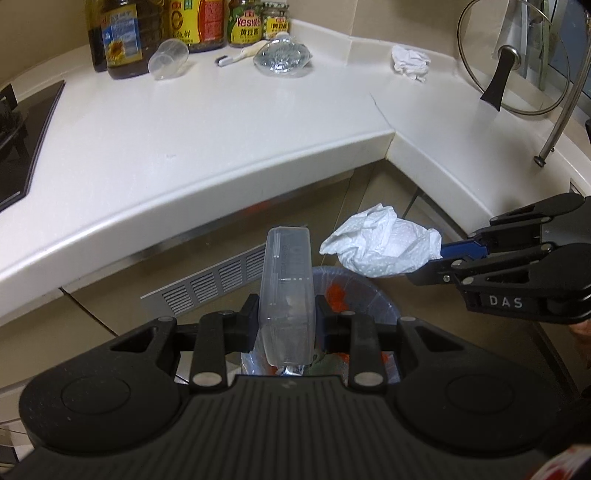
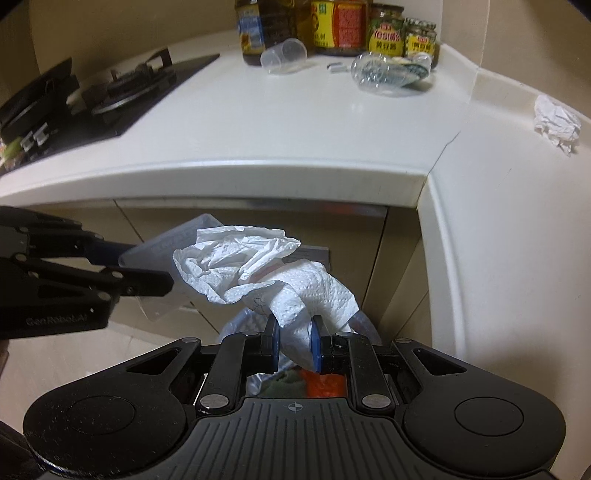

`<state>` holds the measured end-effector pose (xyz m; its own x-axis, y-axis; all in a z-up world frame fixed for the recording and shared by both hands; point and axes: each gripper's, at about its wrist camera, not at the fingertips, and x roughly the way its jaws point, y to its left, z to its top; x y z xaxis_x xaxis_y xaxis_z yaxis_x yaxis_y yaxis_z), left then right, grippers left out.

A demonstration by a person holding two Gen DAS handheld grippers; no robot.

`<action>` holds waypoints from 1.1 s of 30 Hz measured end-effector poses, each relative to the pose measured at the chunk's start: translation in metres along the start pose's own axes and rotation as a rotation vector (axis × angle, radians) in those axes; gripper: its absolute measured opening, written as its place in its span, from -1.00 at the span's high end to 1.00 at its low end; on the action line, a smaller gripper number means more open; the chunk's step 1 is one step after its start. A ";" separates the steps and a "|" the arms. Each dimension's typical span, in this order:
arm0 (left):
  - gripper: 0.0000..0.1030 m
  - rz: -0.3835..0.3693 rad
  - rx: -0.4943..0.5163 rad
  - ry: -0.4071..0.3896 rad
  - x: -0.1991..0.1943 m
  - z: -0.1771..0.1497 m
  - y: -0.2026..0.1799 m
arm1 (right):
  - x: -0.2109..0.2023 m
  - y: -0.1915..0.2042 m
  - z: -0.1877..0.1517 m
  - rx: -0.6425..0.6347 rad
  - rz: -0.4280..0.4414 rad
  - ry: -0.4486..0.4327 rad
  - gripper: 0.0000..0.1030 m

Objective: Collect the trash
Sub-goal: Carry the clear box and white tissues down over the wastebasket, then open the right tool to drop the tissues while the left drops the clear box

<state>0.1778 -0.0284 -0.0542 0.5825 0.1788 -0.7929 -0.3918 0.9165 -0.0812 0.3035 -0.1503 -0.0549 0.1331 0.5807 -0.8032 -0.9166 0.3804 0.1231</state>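
White L-shaped counter (image 1: 221, 122) ahead of both my claws, bottles and jars (image 1: 192, 26) in its far corner, hob (image 2: 110, 92) off to the left. Left claw (image 1: 284, 317) is clamped on a clear plastic box (image 1: 286, 288), box standing on edge between the pads. Right claw (image 2: 293, 341) is clamped on a crumpled paper towel (image 2: 266, 273), which bunches up ahead of its blue pads (image 2: 315, 345). Both point steeply down; the bin (image 1: 369, 295) sits directly below them (clear liner, orange scraps inside). I see the two claws side by side, near each other but apart. Still on the counter, well beyond the claws: a tipped clear cup (image 1: 168, 59), a crushed clear bottle (image 1: 282, 55), a paper wad (image 1: 410, 61) to the right.
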 end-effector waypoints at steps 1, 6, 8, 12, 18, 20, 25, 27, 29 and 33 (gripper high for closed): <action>0.47 -0.001 0.002 0.004 0.001 -0.001 0.000 | 0.003 0.001 -0.001 -0.006 -0.004 0.007 0.67; 0.48 -0.007 0.000 0.031 0.008 -0.008 0.001 | 0.013 0.003 -0.009 -0.022 -0.016 0.040 0.67; 0.48 -0.009 -0.001 0.041 0.010 -0.010 0.002 | 0.016 0.002 -0.014 -0.026 -0.019 0.049 0.67; 0.47 -0.013 0.002 0.060 0.016 -0.011 0.003 | 0.024 0.003 -0.020 -0.033 -0.031 0.068 0.67; 0.47 -0.029 -0.014 0.090 0.029 -0.014 0.008 | 0.038 0.003 -0.027 -0.038 -0.077 0.112 0.67; 0.47 -0.037 -0.025 0.101 0.036 -0.015 0.008 | 0.042 0.002 -0.030 -0.037 -0.091 0.125 0.67; 0.48 -0.050 -0.050 0.121 0.057 -0.018 0.010 | 0.058 -0.001 -0.037 -0.025 -0.102 0.165 0.67; 0.48 -0.056 -0.062 0.129 0.066 -0.019 0.011 | 0.065 -0.002 -0.039 -0.005 -0.101 0.180 0.67; 0.48 -0.059 -0.071 0.134 0.076 -0.020 0.011 | 0.072 -0.003 -0.040 0.007 -0.108 0.190 0.67; 0.47 -0.057 -0.071 0.157 0.096 -0.023 0.011 | 0.087 -0.005 -0.041 0.031 -0.117 0.197 0.67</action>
<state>0.2131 -0.0088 -0.1453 0.4895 0.0638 -0.8696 -0.4137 0.8949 -0.1672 0.3046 -0.1315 -0.1490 0.1590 0.3804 -0.9111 -0.8868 0.4606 0.0376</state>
